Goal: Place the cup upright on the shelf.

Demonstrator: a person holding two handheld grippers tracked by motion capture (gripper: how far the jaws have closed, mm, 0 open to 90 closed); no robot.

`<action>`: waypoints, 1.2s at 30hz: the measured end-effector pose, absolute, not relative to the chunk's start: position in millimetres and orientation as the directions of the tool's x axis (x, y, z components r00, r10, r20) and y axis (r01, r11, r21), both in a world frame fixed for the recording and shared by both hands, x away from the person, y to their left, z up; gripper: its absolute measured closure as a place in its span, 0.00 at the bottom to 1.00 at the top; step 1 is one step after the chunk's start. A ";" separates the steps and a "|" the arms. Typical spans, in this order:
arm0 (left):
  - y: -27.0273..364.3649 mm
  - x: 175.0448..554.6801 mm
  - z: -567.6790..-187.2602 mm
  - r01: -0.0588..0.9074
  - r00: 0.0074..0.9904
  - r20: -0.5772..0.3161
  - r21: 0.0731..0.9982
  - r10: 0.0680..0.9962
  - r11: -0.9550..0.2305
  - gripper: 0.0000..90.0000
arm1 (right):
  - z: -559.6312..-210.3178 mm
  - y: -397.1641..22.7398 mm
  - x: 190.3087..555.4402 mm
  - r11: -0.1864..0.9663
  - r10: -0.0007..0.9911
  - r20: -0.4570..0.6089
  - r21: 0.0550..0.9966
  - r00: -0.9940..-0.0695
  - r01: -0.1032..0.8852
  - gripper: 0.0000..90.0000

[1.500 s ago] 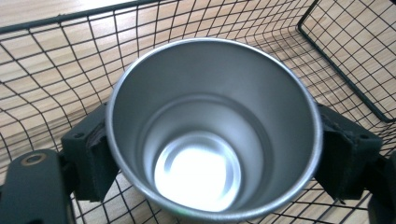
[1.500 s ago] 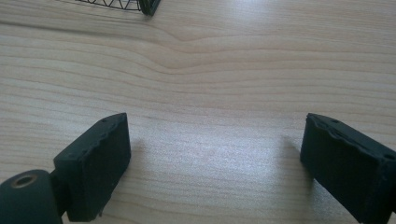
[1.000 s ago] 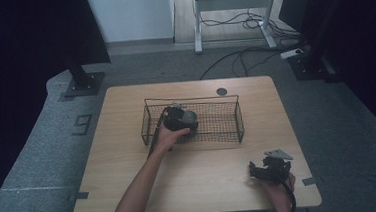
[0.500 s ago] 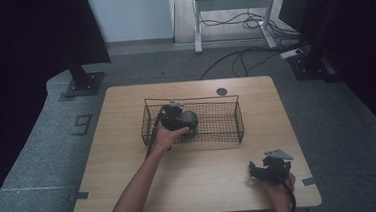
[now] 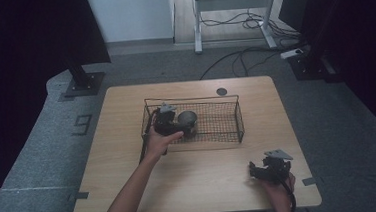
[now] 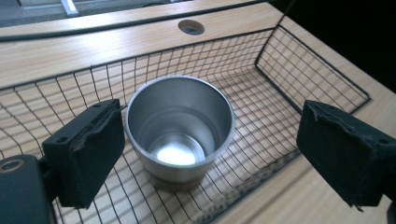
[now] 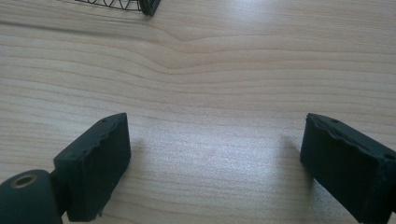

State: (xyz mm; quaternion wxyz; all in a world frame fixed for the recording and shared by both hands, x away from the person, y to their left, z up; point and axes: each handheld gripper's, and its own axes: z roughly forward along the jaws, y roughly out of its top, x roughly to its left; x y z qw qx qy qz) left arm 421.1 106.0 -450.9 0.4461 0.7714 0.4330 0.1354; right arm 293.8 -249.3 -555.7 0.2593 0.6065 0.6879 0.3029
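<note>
While the left gripper (image 6: pixel 210 149) hangs over the near left end of a black wire basket (image 5: pixel 229 114) at the centre of the high view, a steel cup (image 6: pixel 180 126) stands upright on the basket's mesh floor between its spread jaws. Seen from the left gripper view, the cup sits in the middle of the frame with its open mouth facing up; the jaw at the lower left is just beside its rim, whether touching cannot be told, and the jaw at the right edge is well apart from it, so the gripper is wide open and holds nothing. Toward the lower right of the high view, the right gripper (image 5: pixel 270 168) rests low over the pale wooden table (image 5: pixel 130 175), well apart from the basket. Its own view shows both jaws spread wide over bare wood grain, gripping nothing, with a corner of the basket at the top edge of the frame.
</note>
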 end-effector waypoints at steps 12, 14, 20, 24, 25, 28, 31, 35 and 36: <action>134.6 377.8 -456.1 0.530 0.615 -0.201 0.822 0.762 -0.211 0.12 | -555.6 -249.0 293.8 0.078 0.992 0.013 0.731 -0.127 0.678 0.09; 139.0 370.1 -455.6 0.517 0.619 -0.195 0.830 0.761 -0.208 0.15 | -555.6 -249.1 293.8 0.079 0.992 0.013 0.730 -0.129 0.678 0.09; 151.9 347.1 -460.0 0.502 0.626 -0.164 0.833 0.762 -0.233 0.16 | -555.6 -249.1 293.7 0.078 0.992 0.013 0.730 -0.128 0.678 0.09; 157.6 336.7 -463.5 0.501 0.629 -0.157 0.831 0.762 -0.242 0.16 | -555.6 -249.1 293.7 0.079 0.992 0.012 0.730 -0.128 0.678 0.09; 160.7 333.0 -464.4 0.500 0.626 -0.161 0.833 0.763 -0.235 0.16 | -555.6 -249.0 293.7 0.078 0.992 0.012 0.731 -0.128 0.678 0.09; 170.0 322.3 -470.0 0.512 0.616 -0.195 0.835 0.763 -0.200 0.16 | -555.6 -249.1 293.7 0.079 0.992 0.012 0.731 -0.128 0.678 0.09; 177.0 311.7 -479.2 0.533 0.598 -0.209 0.825 0.774 -0.189 0.16 | -555.6 -249.0 293.7 0.079 0.992 0.012 0.731 -0.128 0.678 0.09; 183.3 299.4 -494.2 0.554 0.582 -0.219 0.811 0.783 -0.185 0.16 | -555.6 -249.1 293.7 0.079 0.992 0.012 0.731 -0.128 0.678 0.09; 184.9 297.9 -497.6 0.560 0.579 -0.227 0.809 0.783 -0.180 0.16 | -555.6 -249.0 293.7 0.079 0.992 0.012 0.731 -0.128 0.678 0.09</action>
